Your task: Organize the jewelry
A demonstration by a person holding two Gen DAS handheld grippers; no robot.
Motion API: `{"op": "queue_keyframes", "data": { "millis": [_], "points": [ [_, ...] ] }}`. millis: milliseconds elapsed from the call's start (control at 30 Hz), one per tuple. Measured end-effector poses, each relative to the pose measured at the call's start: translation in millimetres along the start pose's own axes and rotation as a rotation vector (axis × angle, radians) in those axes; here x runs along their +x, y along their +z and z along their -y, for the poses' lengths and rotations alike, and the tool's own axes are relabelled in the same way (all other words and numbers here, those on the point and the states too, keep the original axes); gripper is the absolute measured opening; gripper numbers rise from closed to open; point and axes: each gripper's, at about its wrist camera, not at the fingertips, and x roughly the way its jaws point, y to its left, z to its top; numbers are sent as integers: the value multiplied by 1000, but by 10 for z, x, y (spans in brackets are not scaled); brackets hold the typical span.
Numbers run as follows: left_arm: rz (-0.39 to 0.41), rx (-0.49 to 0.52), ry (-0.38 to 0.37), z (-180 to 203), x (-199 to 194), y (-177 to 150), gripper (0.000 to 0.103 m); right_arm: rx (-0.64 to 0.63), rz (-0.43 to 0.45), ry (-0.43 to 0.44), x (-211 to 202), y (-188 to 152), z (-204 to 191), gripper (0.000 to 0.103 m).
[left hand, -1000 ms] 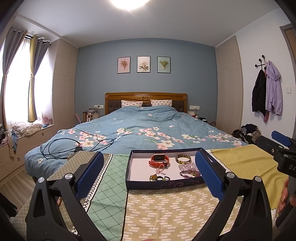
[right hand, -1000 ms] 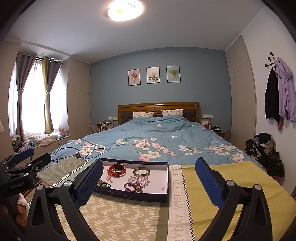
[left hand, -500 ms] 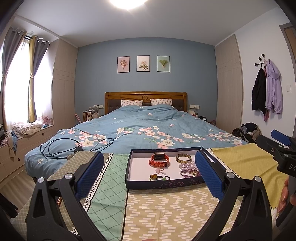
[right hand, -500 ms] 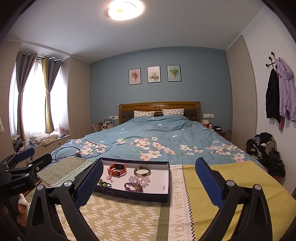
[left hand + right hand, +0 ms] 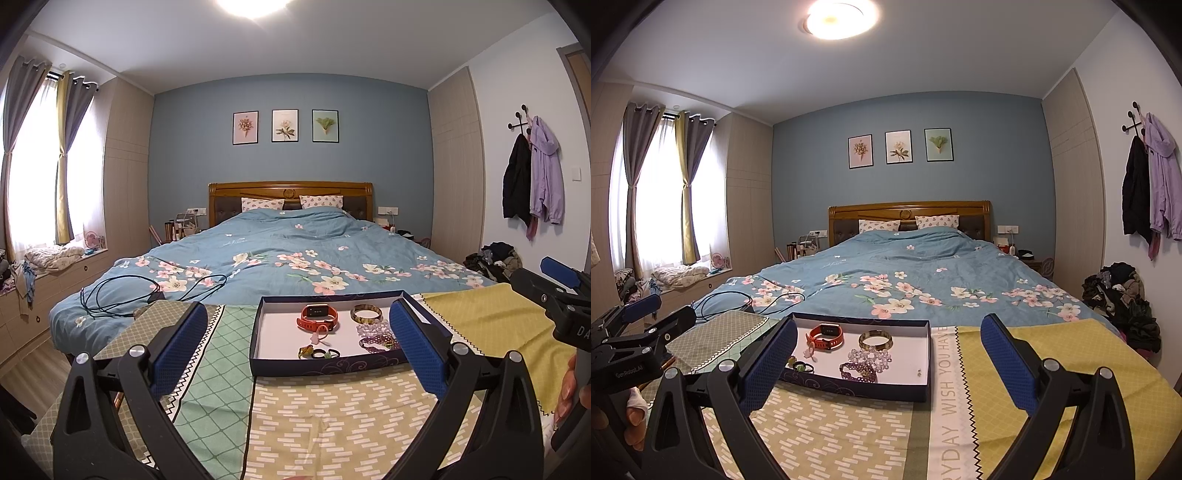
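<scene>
A shallow dark blue box (image 5: 325, 365) (image 5: 857, 389) with a white floor sits on a patterned cloth. It holds a red smartwatch (image 5: 317, 316) (image 5: 825, 336), a gold bangle (image 5: 365, 314) (image 5: 875, 339), clear and purple bead bracelets (image 5: 375, 334) (image 5: 864, 363), small rings (image 5: 319, 353) (image 5: 802, 366) and a pink charm (image 5: 318, 335). My left gripper (image 5: 295, 349) is open and empty just short of the box. My right gripper (image 5: 888, 360) is open and empty, level with the box's near right part. Each gripper also shows at the edge of the other's view.
The cloth (image 5: 332, 413) has green, tan and yellow patches and covers the surface at the foot of a bed with a blue floral quilt (image 5: 295, 258). A black cable (image 5: 122, 295) lies on the quilt's left corner. Clothes are piled on the floor at the right (image 5: 1123, 295).
</scene>
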Motion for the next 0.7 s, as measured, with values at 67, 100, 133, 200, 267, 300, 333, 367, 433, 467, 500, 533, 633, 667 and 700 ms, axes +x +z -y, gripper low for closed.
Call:
{"op": "queue_keyframes", "data": {
  "millis": [67, 100, 133, 200, 267, 300, 333, 367, 433, 467, 500, 533, 633, 667, 700],
  "points": [
    [0, 0, 0, -1, 5, -8, 97, 0, -1, 0, 6, -3, -3, 96],
    [0, 2, 1, 1, 6, -6, 97, 1, -2, 0, 2, -1, 0, 96],
    [1, 3, 3, 1, 6, -4, 97, 2, -3, 0, 7, -5, 0, 96],
    [3, 4, 6, -10, -10, -16, 97, 3, -5, 0, 9, -15, 1, 96],
    [2, 2, 5, -27, -24, -28, 97, 4, -8, 2, 10, -17, 9, 96],
    [2, 2, 6, -19, -17, -22, 97, 4, -9, 1, 8, -19, 8, 96],
    [0, 3, 8, -21, -24, -29, 97, 4, -12, 1, 11, -25, 9, 96],
    [-3, 3, 4, -16, -13, -23, 97, 4, -15, 2, 14, -30, 9, 96],
    [-10, 6, -7, -14, -2, -30, 97, 3, -19, 0, 26, -36, 17, 96],
    [-16, 13, -8, -12, -3, -45, 97, 2, -23, 0, 33, -43, 21, 96],
    [-26, 13, -7, -18, 3, -59, 97, -1, -30, -1, 45, -52, 29, 96],
    [-37, 9, -5, -20, 34, -63, 97, -6, -35, -3, 53, -58, 40, 96],
    [-93, -11, 12, -111, 117, -120, 97, -16, -94, -23, 152, -94, 184, 96],
    [-109, -16, 14, -122, 155, -128, 97, -13, -118, -32, 196, -111, 259, 96],
    [-131, -16, 19, -147, 198, -152, 97, -6, -161, -56, 278, -144, 393, 96]
  ]
}}
